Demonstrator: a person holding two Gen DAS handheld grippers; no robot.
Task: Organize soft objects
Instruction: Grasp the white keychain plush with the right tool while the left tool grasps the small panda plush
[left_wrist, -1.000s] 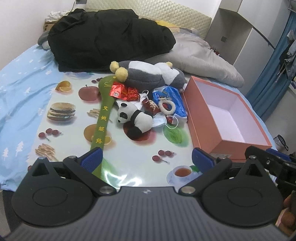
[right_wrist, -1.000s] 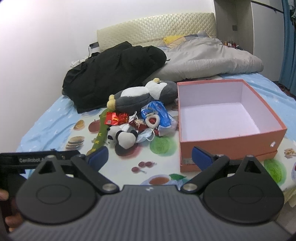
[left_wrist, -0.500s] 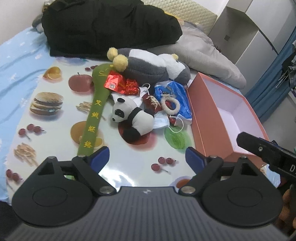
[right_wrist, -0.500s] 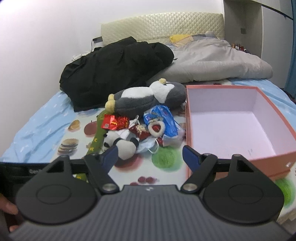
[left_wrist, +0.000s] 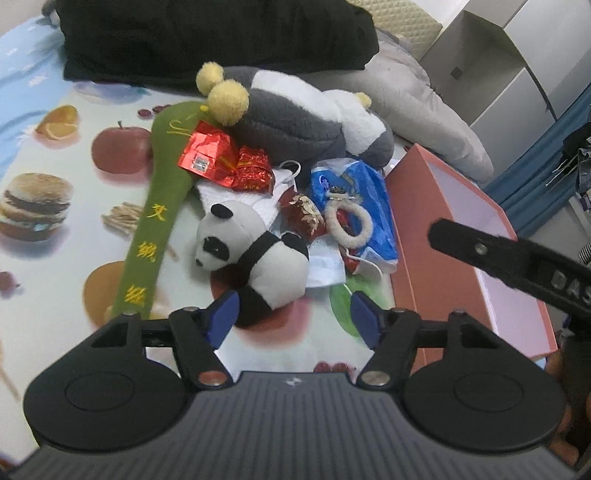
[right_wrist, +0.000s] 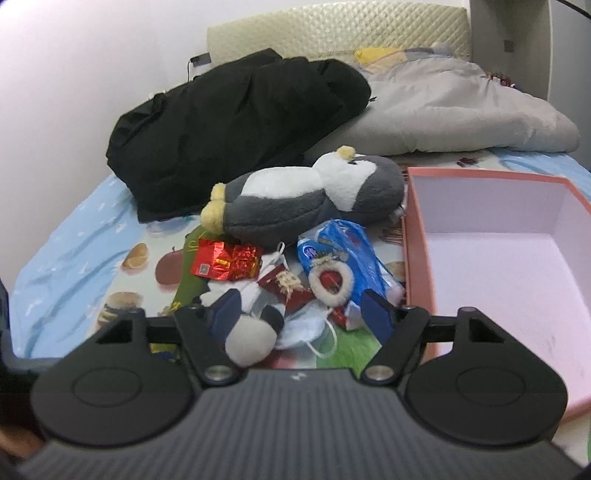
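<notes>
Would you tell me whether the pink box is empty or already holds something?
Empty: the pink box shows only its bare pale floor.

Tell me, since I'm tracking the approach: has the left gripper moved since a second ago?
Yes. The left gripper has come forward and down toward the panda plush on the fruit-print mat, jaws closing, nothing gripped.

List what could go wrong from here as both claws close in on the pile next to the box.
1. Both claws aim at the same small panda plush: the left claw and right claw are both closing near it and could collide.
2. The face mask lies partly under the panda, so its loop may snag and drag along.
3. The salmon box sits close to the pile; a sweep could nudge it.
</notes>
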